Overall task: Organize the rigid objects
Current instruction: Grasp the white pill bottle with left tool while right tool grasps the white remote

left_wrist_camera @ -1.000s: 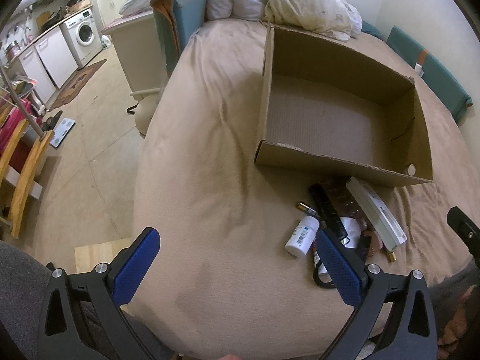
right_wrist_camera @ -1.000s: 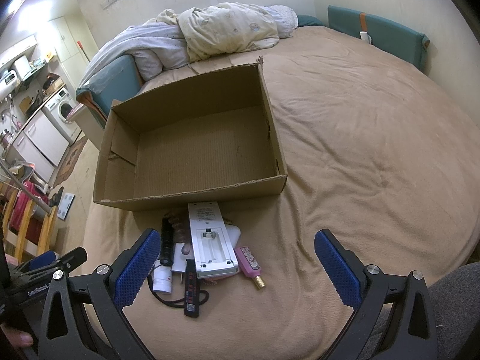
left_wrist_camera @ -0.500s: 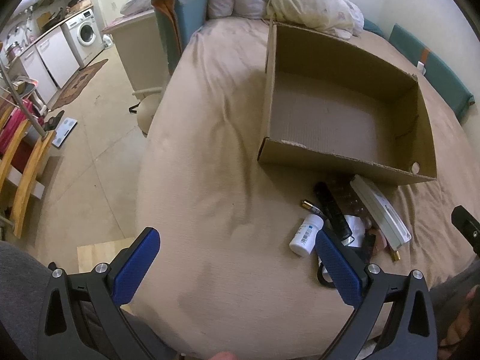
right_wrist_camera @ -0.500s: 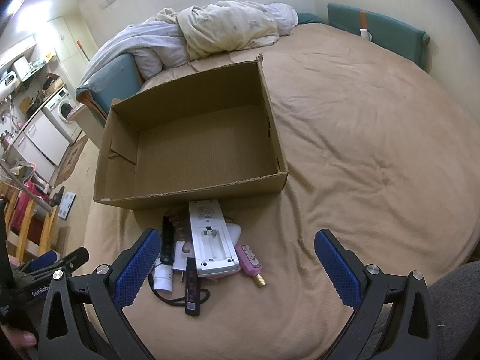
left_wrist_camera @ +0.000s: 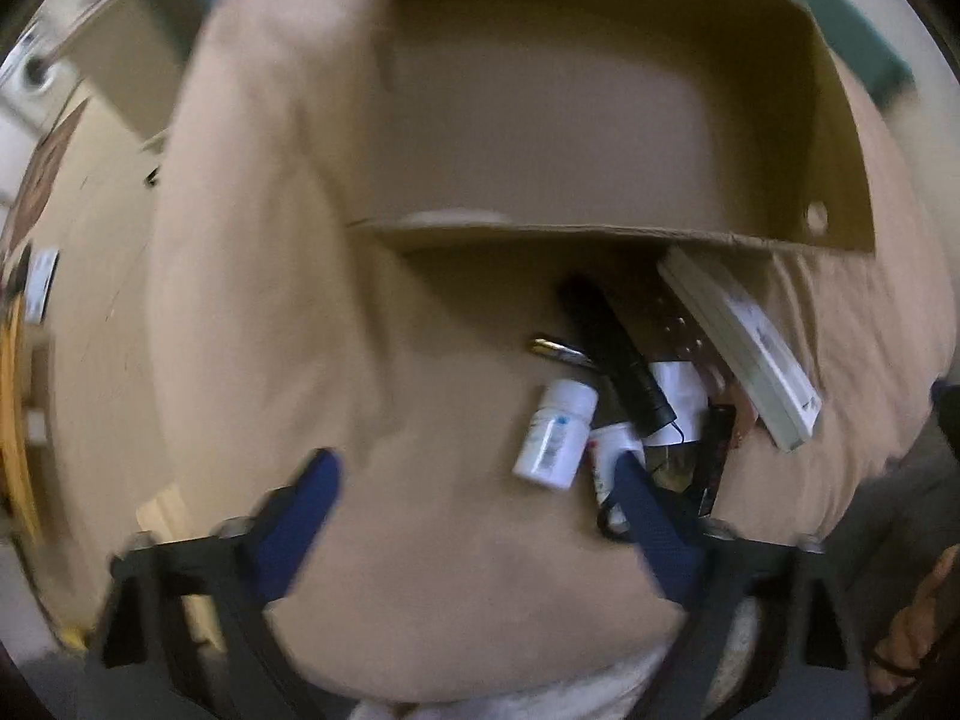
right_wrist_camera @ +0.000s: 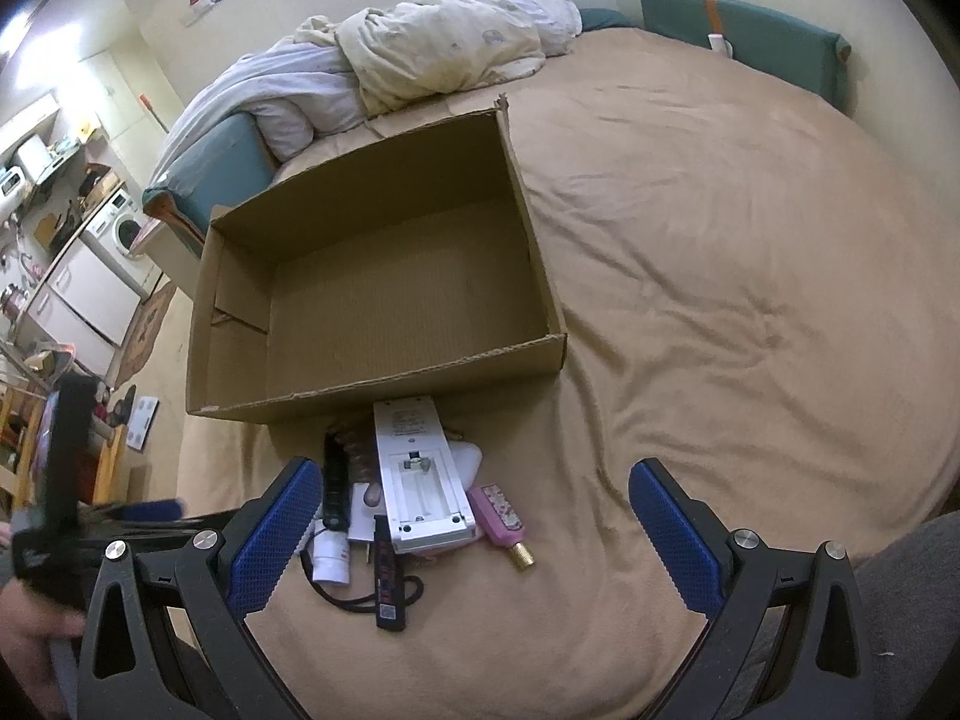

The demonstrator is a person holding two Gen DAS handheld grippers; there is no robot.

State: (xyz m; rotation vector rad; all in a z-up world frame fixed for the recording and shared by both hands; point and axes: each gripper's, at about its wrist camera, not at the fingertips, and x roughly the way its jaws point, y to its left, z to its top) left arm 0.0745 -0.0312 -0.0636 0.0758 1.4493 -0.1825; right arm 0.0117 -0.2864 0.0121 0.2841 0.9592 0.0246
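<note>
Box: cardboard box (right_wrist_camera: pixel 384 300) is seen open-topped on the tan bedspread (right_wrist_camera: pixel 720 276), its interior bare, its torn near wall just behind the clutter.
Clutter: a white remote (right_wrist_camera: pixel 420 480), battery bay up, is laid across the heap, its far end near the box wall; a pink bottle (right_wrist_camera: pixel 501 519) lies just to its right; a white pill bottle (left_wrist_camera: pixel 555 435), a black cylinder (left_wrist_camera: pixel 618 360) and a black stick (right_wrist_camera: pixel 387 576) lie to its left.
Room: wide bare bedspread is left right of the box.
Edge: the bed's left edge drops to the floor.
Writing: labels are seen on the pill bottle and remote, none legible.
Left gripper (left_wrist_camera: pixel 474 504): spread wide, nothing held, blurred, beside the pill bottle.
Right gripper (right_wrist_camera: pixel 471 516): spread wide, nothing held, above the heap.
</note>
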